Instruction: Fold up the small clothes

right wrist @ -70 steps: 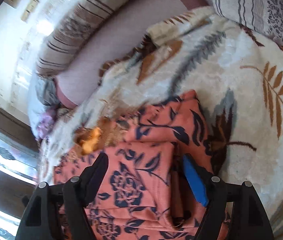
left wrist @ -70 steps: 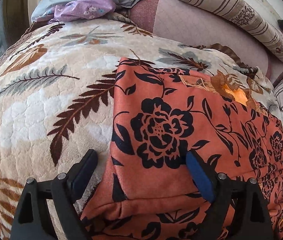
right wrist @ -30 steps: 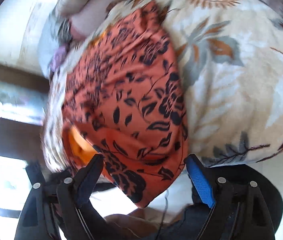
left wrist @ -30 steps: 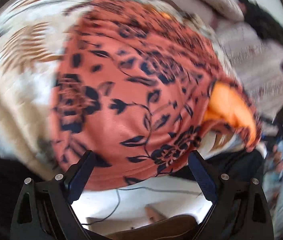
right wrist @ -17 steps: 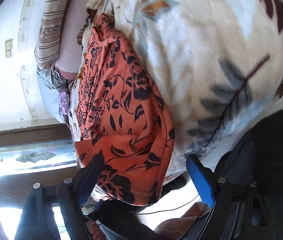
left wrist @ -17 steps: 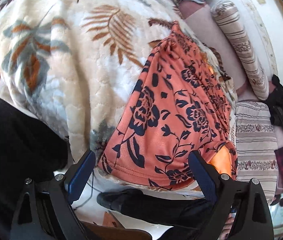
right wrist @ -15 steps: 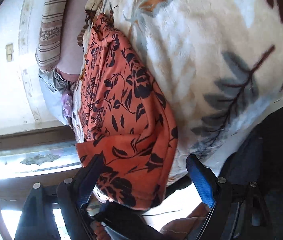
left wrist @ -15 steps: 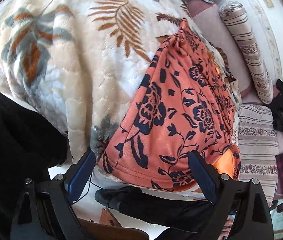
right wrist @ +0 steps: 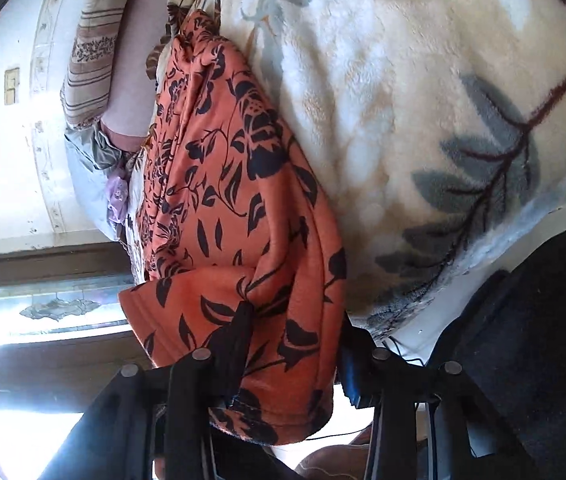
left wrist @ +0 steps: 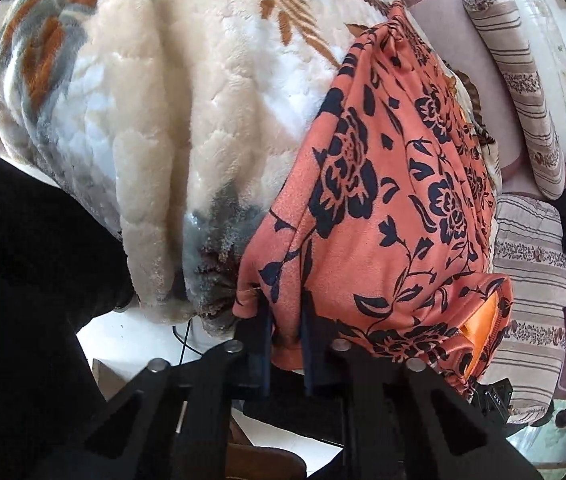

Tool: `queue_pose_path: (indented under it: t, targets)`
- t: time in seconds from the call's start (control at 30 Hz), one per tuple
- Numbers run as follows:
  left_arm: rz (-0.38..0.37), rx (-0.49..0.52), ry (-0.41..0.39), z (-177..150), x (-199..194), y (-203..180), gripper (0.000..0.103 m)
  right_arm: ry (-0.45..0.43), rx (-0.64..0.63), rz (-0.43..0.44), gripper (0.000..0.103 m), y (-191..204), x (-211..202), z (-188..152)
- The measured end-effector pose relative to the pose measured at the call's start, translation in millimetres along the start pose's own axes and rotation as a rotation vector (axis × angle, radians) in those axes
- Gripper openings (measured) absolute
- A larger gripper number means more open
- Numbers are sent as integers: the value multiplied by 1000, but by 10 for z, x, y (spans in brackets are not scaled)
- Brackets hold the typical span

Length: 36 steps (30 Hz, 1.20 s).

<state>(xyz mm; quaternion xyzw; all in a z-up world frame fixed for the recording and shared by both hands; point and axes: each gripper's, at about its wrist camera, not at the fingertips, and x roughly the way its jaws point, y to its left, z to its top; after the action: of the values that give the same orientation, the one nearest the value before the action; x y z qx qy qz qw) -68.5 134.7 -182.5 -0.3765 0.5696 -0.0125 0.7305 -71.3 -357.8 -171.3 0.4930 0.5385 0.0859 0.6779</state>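
Both grippers pinch the garment's near hem.
Left gripper [left wrist: 285, 320] is clenched on the orange floral garment [left wrist: 395, 200]; right gripper [right wrist: 293, 344] is closing on its bunched corner, ready to fold it up over the bed [left wrist: 155, 100].

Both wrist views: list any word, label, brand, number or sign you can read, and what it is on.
None can be read for certain.
Small pale letters on a black device below the orange floral garment in the left wrist view: too small to read.
The fleece blanket and striped bolster bear patterns only, no text.
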Motion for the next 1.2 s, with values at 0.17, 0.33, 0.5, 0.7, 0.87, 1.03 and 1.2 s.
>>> queue_pose_path:
  t: [0.17, 0.33, 0.5, 0.7, 0.87, 1.03, 1.2]
  targets:
    - [-60, 101, -159, -54, -464, -273, 8, -52, -92, -58, 10, 162, -232, -48]
    - [-24, 131, -206, 96, -500, -377, 9, -91, -79, -82, 35, 105, -385, -3]
    - [48, 31, -147, 158, -135, -210, 56, -66, -107, -119, 92, 126, -245, -11]
    - [26, 55, -122, 176, -83, -189, 14, 6, -132, -226, 44, 88, -51, 40]
    - [22, 132, -171, 133, -241, -350, 9, 8, -208, -267, 8, 138, -95, -39]
    - [-9, 217, -255, 118, -560, -500, 9, -72, -212, -208, 7, 218, -460, -86]
    - [21, 163, -187, 206, -364, -325, 9, -75, -170, -200, 7, 117, -461, -26]
